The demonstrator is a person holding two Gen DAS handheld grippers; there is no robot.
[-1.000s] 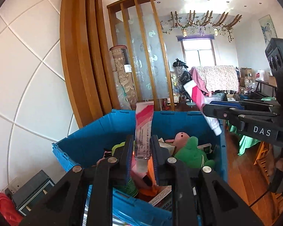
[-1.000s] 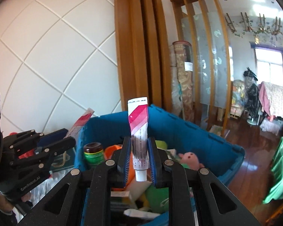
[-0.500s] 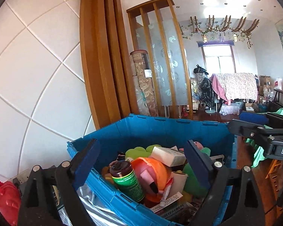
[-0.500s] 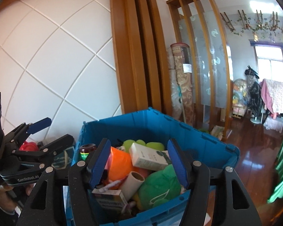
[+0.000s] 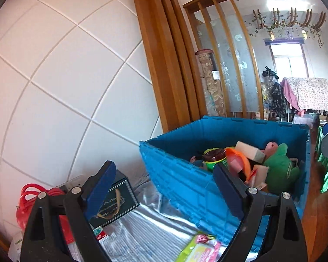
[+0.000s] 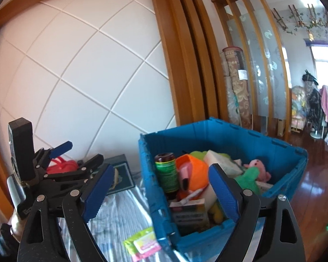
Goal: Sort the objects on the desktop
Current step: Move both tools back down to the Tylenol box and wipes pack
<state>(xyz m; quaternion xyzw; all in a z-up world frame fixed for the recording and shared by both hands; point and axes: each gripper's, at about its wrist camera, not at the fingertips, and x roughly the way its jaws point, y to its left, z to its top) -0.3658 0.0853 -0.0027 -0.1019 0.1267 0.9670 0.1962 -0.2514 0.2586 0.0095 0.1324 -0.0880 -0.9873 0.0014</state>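
- Blue crate (image 6: 229, 135) sits full of clutter at two o'clock.
- Left claw (image 5: 164, 185) spread, empty.
- Right claw (image 6: 161, 187) opening, nothing between.

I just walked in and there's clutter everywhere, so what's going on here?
A person is sorting loose things into a blue crate, a handheld gripper in each hand. Right now the left gripper is open and empty; the right gripper is opening, with nothing between its fingers. The crate already holds a green plush toy, a dark bottle and boxes. A yellow-green packet lies on the silvery cover beside it.
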